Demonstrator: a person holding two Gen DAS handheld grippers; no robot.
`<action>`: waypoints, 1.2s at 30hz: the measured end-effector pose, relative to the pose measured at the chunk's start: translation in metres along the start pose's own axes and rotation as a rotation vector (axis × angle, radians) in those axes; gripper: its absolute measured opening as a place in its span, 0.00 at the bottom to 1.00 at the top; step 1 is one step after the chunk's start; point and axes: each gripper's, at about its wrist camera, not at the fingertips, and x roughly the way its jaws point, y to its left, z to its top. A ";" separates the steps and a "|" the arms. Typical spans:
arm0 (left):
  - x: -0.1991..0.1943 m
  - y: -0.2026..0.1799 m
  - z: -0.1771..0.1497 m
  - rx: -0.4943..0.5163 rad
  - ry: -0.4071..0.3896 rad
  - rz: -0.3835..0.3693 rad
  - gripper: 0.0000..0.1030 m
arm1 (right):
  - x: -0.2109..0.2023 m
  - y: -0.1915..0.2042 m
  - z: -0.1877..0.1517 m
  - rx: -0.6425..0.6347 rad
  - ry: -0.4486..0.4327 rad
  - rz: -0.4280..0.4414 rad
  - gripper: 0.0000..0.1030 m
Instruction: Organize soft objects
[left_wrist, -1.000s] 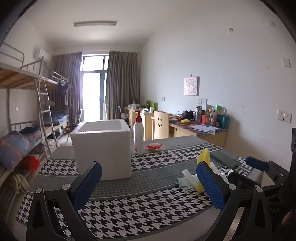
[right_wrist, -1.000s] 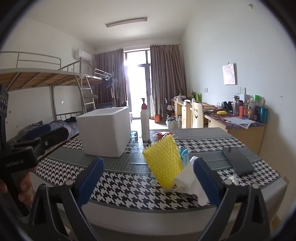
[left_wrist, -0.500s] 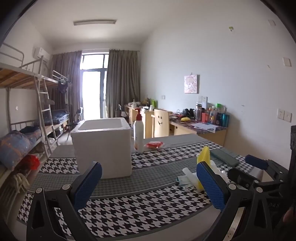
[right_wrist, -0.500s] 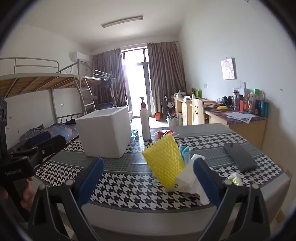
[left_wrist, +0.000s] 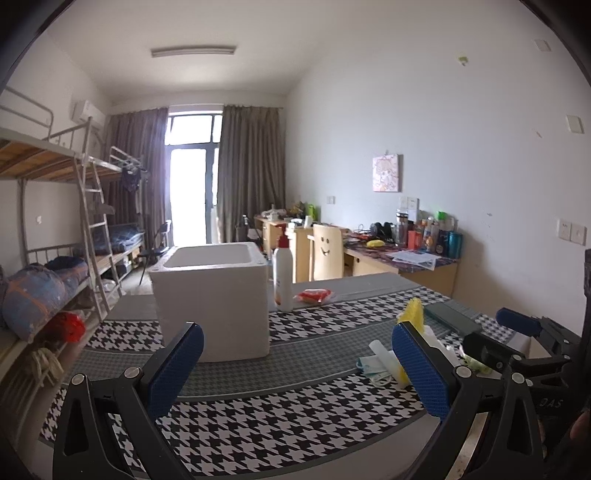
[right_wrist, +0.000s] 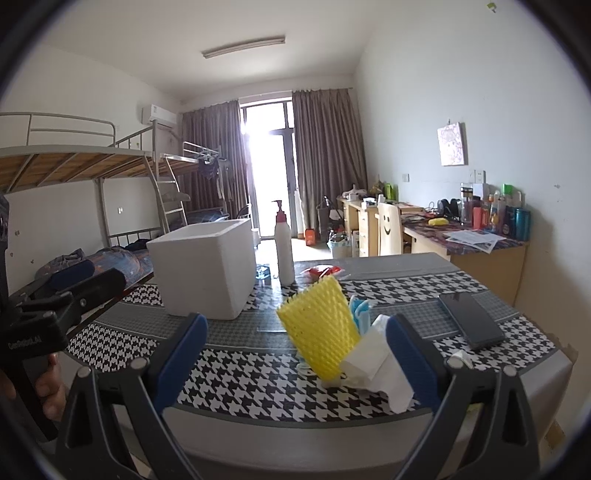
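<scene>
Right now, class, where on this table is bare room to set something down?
Bare cloth lies in front of the foam box, left of the yellow net. Crowded: the net, tissue and masks cluster, with the phone beyond.

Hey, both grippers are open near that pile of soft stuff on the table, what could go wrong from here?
1. The yellow foam net, white tissue and blue mask lie bunched together, so the right gripper may pinch several at once or drag the pile.
2. The pump bottle stands tall beside the foam box; a carry toward the box might tip it.
3. The phone lies close to the pile and might get nudged.
</scene>
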 end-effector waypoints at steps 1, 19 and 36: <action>0.003 0.003 0.001 -0.010 0.007 -0.001 0.99 | 0.001 0.001 0.001 -0.001 0.001 0.001 0.96; 0.009 0.004 -0.004 -0.004 0.014 0.005 0.99 | 0.013 0.007 0.002 -0.010 0.032 -0.007 0.96; 0.017 -0.008 -0.002 0.002 0.043 -0.070 0.99 | 0.011 0.001 0.000 -0.029 0.035 -0.032 0.96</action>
